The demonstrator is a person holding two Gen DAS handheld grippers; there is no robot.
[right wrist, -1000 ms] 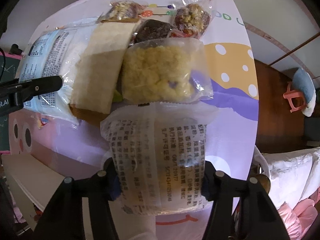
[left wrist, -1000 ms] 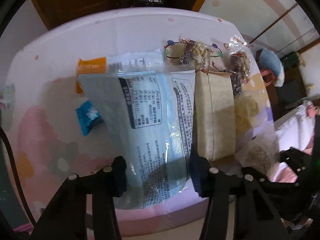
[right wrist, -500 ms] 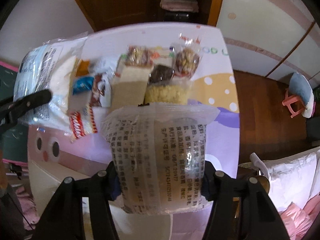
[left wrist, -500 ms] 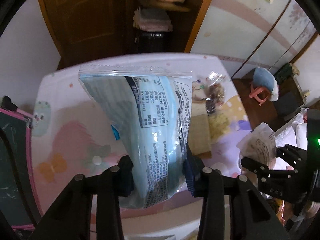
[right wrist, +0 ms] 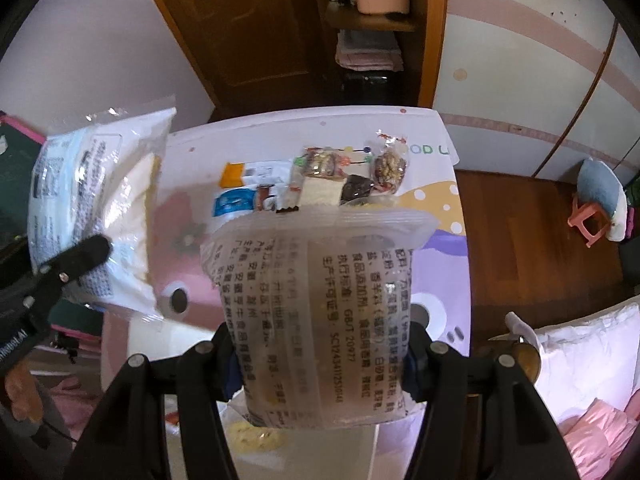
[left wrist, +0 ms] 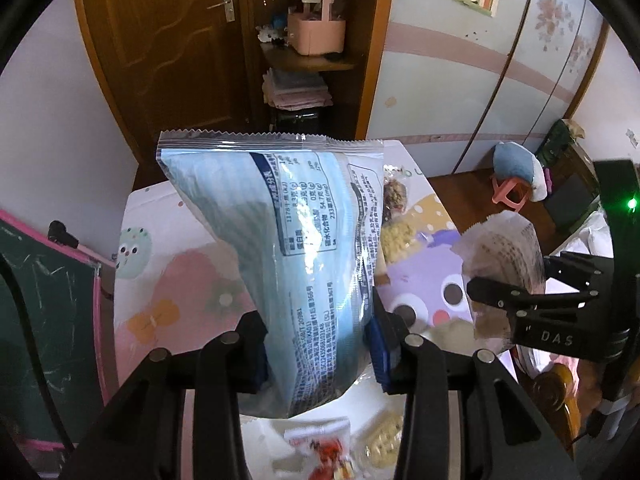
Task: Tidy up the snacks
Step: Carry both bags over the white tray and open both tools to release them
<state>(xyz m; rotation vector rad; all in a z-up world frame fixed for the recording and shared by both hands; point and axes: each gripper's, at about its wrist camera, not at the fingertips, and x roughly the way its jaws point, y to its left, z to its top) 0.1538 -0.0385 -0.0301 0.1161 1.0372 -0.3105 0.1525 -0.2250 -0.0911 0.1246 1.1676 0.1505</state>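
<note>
Grippers tilt downward above the table (right wrist: 448, 152): left fingers (left wrist: 378, 344) clench blue packet (left wrist: 288, 248), right fingers (right wrist: 226, 364) clench clear packet (right wrist: 320, 320).

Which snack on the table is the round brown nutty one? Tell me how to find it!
Look at the cartoon table, at its far end by the printed green letters. The row of snacks ends there with the nutty ball: it alone is round, in a clear wrapper with a twisted top.
</note>
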